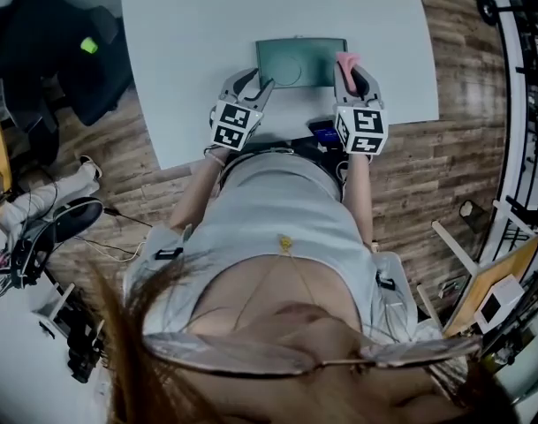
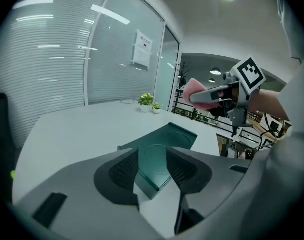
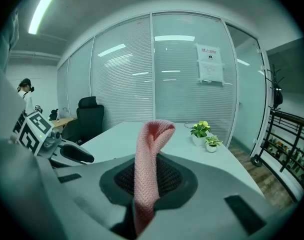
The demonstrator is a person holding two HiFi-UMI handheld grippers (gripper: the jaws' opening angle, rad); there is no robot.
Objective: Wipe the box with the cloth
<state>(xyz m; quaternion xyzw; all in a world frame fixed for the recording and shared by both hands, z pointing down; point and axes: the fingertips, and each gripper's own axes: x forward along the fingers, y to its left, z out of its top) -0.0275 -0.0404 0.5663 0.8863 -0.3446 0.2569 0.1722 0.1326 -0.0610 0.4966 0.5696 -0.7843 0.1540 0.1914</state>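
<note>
**Head view.** Find the dark green box (image 1: 295,60) lying flat on the counter (image 1: 189,51), close to its near edge. Note the left tongs (image 1: 255,82) at the box's near left corner and the right tongs (image 1: 353,76) at its near right corner, with the pink cloth (image 1: 346,60) sticking up from the tips. Cannot tell from here whether either pair touches the box.

**Left gripper view.** See the left tongs (image 2: 152,166) partly open, pads apart and bare, holding nothing. Look for the near corner of the box (image 2: 174,136) in the gap beyond them. Probably best to settle these tongs on that corner or rim and press there, to stop the box sliding toward the counter's far edge during wiping.

**Right gripper view.** See the right tongs (image 3: 151,181) clamped on the cloth (image 3: 152,139), a folded loop standing free above the pads. Lower until that loop, not the hard tips, meets the box's upper face. Then drag in overlapping strokes from side to side, pressing lightly. Watch for the narrow strip slipping out of the pinch.
</note>
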